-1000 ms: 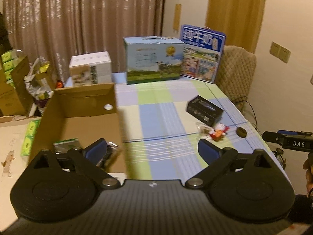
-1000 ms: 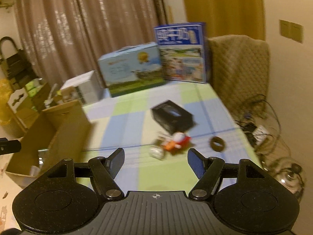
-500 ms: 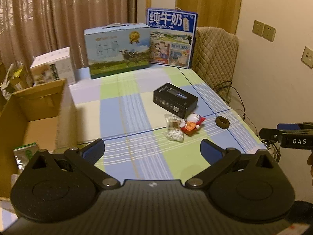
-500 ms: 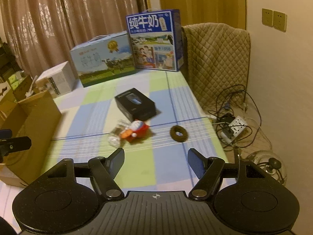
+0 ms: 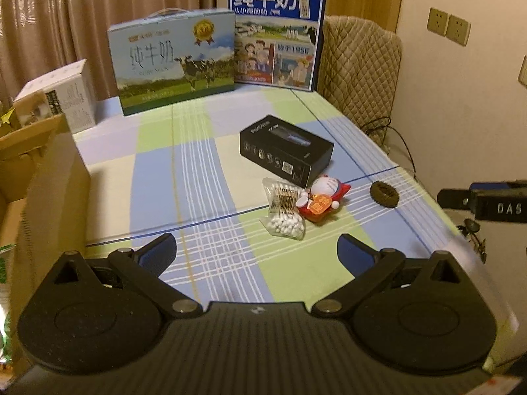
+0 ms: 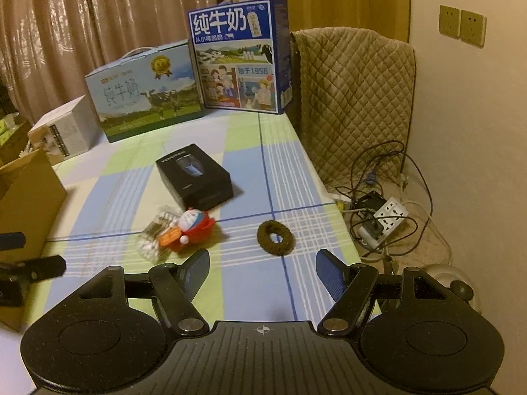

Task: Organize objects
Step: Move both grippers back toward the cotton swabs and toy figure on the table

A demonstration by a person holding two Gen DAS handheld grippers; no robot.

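Trouble brewing if either tool dives in carelessly: the cotton swab bag [image 5: 284, 210] lies touching the red cat toy [image 5: 324, 197], which sits right against the black box [image 5: 286, 148], so a wide grab could snag two at once or shove one off course. Both tools hang above the near edge of the checked tablecloth [image 5: 210, 171], left gripper [image 5: 257, 251] and right gripper [image 6: 262, 271] spread wide and empty, the brown hair tie [image 6: 274, 237] just ahead of the right one, cardboard box [image 5: 54, 197] waiting at left
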